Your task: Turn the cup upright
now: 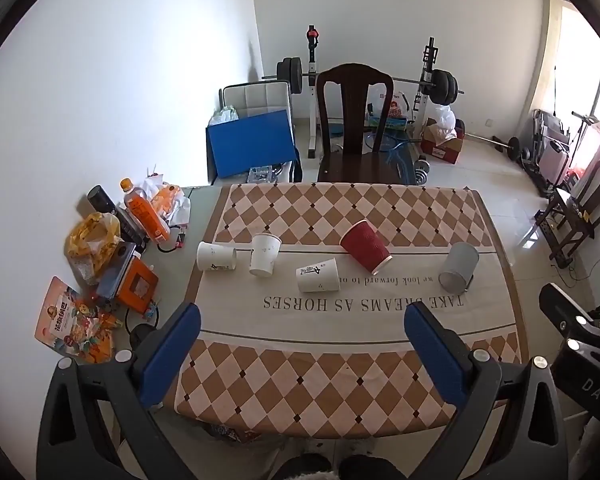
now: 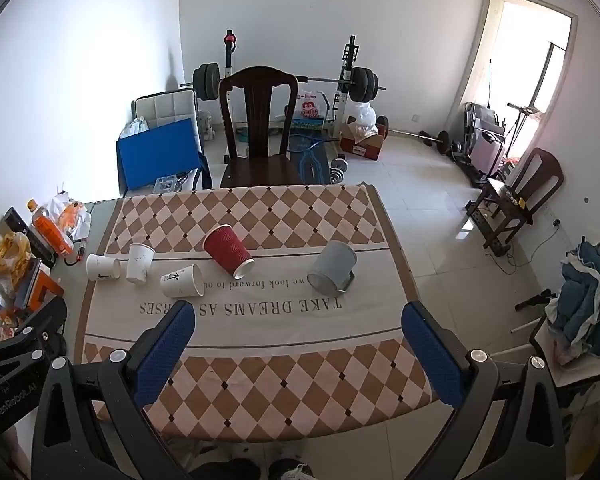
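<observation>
Several cups lie on their sides across the middle of the checked tablecloth. From left: a white paper cup, a second white cup, a printed white cup, a red ribbed cup and a grey mug with a handle. My left gripper is open and empty, above the table's near edge. My right gripper is open and empty, also near the front edge, well short of the cups.
Snack bags, an orange bottle, a yellow bag and an orange box clutter the table's left side. A dark wooden chair stands behind the table, with a weight rack beyond. The other gripper shows at the right edge of the left wrist view.
</observation>
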Demonstrator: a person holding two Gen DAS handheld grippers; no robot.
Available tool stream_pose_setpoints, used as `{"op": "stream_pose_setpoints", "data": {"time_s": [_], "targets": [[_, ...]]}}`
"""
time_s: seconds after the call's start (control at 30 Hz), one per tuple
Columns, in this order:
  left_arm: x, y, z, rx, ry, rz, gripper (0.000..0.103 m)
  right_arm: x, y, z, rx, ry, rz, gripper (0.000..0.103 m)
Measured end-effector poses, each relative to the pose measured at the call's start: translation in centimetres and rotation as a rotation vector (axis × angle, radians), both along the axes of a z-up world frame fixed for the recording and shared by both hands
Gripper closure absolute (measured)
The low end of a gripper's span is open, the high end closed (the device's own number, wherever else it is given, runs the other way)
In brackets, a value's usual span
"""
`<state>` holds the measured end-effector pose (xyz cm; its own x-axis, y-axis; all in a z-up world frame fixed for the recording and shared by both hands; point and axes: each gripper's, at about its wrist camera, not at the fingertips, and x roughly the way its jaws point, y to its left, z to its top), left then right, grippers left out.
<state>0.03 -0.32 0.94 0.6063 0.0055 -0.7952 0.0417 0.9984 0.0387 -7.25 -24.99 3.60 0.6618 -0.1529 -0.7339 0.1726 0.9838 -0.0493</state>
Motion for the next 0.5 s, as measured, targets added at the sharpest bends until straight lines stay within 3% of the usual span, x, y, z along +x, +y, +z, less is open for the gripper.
{"op": "stream_pose_setpoints", "data": {"time_s": [0.5], "targets": [[0.35, -0.81, 0.6, 0.016, -0.012, 0.006, 0.0, -0.07, -0.18, 0.0, 0.01, -0.008, 0.001, 0.0]]}}
